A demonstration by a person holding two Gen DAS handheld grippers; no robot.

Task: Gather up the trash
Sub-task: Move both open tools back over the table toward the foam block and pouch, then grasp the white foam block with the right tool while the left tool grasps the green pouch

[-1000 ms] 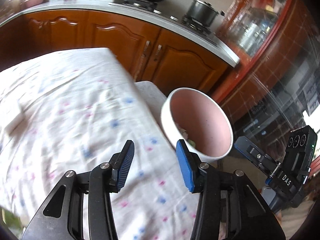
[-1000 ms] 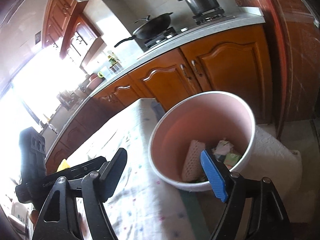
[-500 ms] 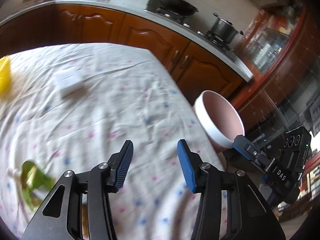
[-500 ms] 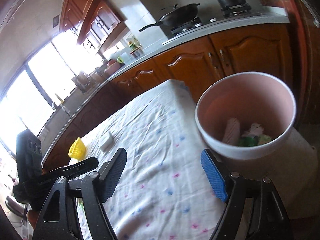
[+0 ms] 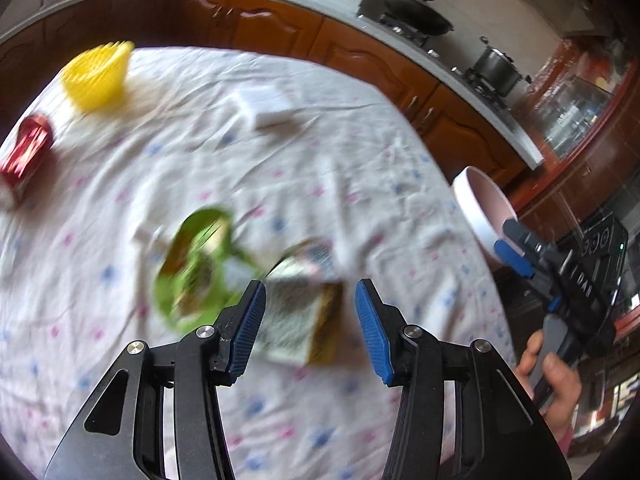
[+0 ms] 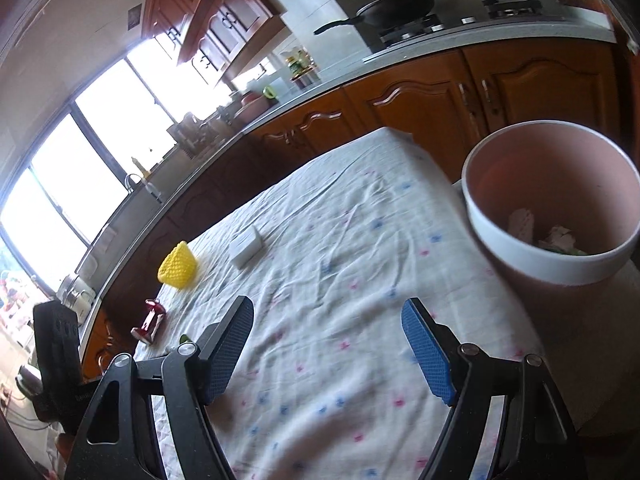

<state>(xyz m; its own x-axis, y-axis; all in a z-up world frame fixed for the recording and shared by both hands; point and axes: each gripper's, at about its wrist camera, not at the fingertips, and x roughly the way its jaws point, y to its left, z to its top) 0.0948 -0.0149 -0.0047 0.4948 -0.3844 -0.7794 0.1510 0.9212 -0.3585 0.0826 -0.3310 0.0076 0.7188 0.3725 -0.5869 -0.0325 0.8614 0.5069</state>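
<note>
My left gripper is open and empty above a flattened yellow-edged wrapper on the flowered tablecloth. A green wrapper lies just left of it, blurred. Farther off lie a white box, a yellow mesh sleeve and a red can. The pink bin with a white rim stands off the table's right edge. My right gripper is open and empty over the cloth. The bin on its right holds some trash. The white box, yellow sleeve and red can lie on its left.
Wooden cabinets with a grey counter, a wok and a pot run along the far side. Windows stand at the left. A hand holds the right gripper beside the table.
Both grippers swung left, away from the bin and over the table. The green and yellow-edged wrappers came in under the left gripper. The box, sleeve and can came into both views.
</note>
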